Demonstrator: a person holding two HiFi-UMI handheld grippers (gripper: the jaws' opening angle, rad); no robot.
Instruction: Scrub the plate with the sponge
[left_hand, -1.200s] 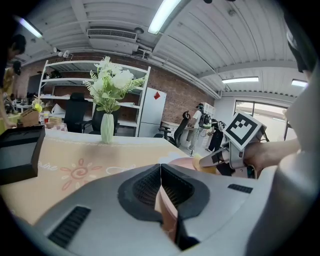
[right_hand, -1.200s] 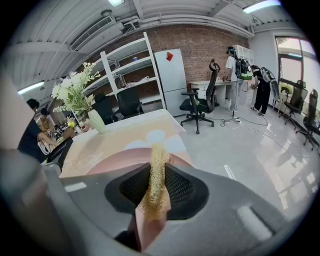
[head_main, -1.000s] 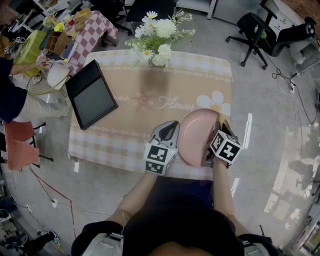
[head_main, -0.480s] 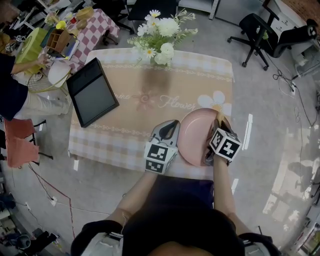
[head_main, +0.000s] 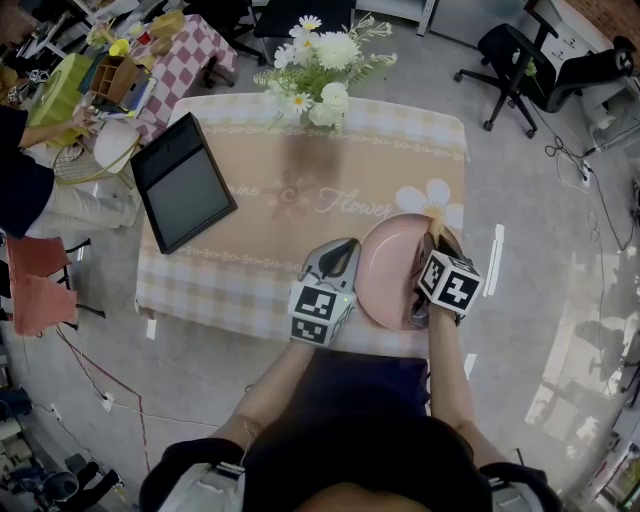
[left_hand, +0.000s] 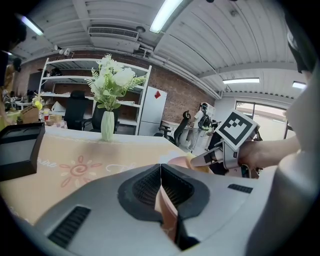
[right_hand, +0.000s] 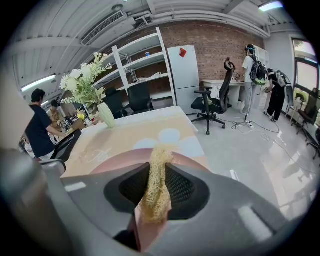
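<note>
Plate: You have the round pink plate (head_main: 385, 275) between the two grippers. Its left rim runs edge-on into the left fingers (left_hand: 145, 187), and its face lies under the right fingertips.
Left gripper: Your left gripper (head_main: 345, 250) is closed down narrow, its ribbed pads pinching the plate's rim.
Right gripper: Your right gripper (head_main: 437, 240) is clamped on the yellow fibrous loofah sponge (right_hand: 156, 185). A tuft sticks out past the fingertips and sits at the plate's far rim.
Plate handling: It looks stiff, smooth and fairly light, so it is probably slippery and could pivot in a rim pinch. Seat the rim deep in the pads, on the side opposite the scrubbing.
Sponge handling: It looks soft, springy and easily crushed. Hold it mid-body and leave the tuft free to do the work.
Writing: "Flower" reads in script on the peach checked-border tablecloth (head_main: 350, 205), beyond both sets of fingertips. The word before it is too faint to read. The square markers on the cubes carry no letters.
</note>
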